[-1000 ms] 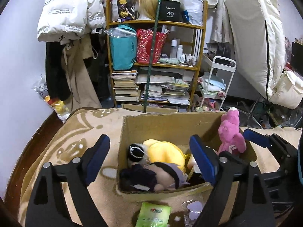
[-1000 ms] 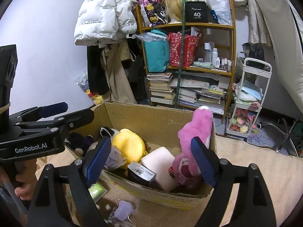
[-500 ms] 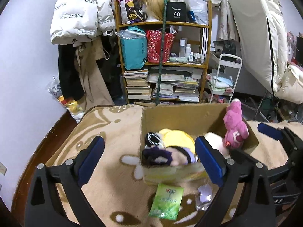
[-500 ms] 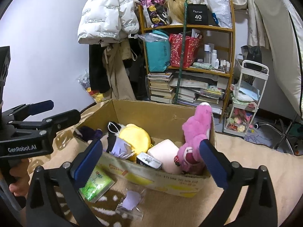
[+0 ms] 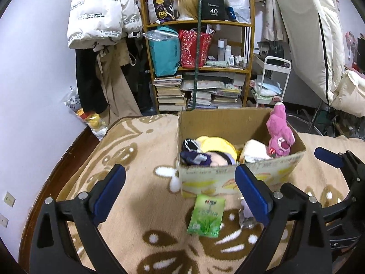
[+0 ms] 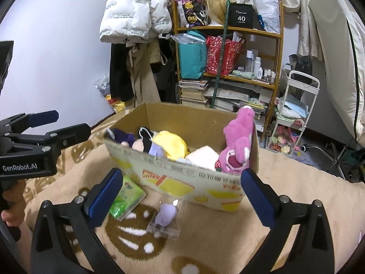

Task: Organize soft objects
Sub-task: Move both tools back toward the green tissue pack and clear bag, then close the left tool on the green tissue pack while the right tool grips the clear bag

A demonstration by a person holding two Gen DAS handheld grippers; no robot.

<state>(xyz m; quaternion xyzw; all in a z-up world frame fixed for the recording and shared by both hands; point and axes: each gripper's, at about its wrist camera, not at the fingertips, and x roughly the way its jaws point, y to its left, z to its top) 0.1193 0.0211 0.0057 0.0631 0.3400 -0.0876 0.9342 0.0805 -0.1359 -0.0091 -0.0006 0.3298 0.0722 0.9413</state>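
Observation:
A cardboard box stands on a beige patterned blanket. Inside it are a pink plush upright in the right corner, a yellow plush, a dark purple doll and a pale cushion. A green packet and a lilac item in clear wrap lie on the blanket in front of the box. My left gripper and right gripper both hover short of the box, open and empty.
A dark wooden bed edge runs along the left by the white wall. Beyond the bed stand a crowded bookshelf, hanging coats, a white trolley and a leaning mattress. A hand holds the left gripper's handle.
Both grippers have pulled back from the box and their jaws have widened. The pink plush stays in the box corner. The green packet and lilac item now show fully.

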